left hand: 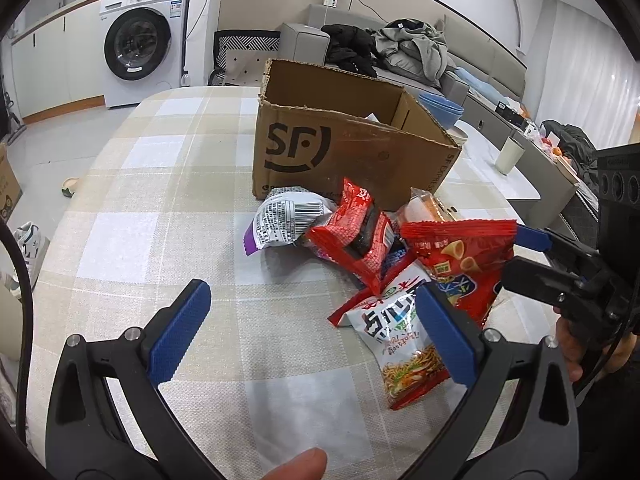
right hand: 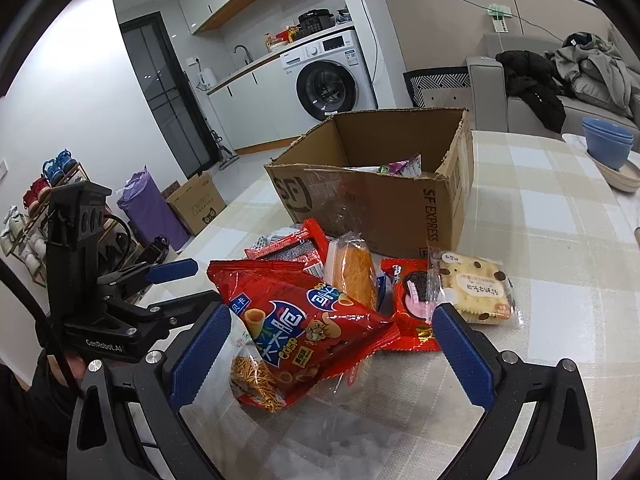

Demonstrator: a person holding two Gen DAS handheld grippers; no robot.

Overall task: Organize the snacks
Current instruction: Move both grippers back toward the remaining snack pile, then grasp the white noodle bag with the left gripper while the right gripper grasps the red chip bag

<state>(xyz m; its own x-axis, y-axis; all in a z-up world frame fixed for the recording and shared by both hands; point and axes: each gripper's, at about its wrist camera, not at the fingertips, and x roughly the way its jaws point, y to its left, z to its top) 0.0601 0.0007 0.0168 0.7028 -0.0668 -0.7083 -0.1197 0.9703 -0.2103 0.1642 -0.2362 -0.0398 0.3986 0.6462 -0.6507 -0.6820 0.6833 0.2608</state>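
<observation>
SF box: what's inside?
In the cardboard box, a purple-and-green snack packet pokes above the front wall, with something pale beside it. The wall hides the floor and any other contents.

Box (right hand: 376,208): "SF" logo on one face, "SF EXPRESS" on its side; red bag (right hand: 304,328): "CRISP"; left gripper (right hand: 172,280) base: "GenRobot.AI".

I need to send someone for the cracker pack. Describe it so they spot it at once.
Find the cardboard box on the checked tablecloth; the snack pile lies in front of it. The cracker pack sits at the pile's right end, beside the red cookie packet. It alone is clear wrap showing pale square crackers with dark spots.
</observation>
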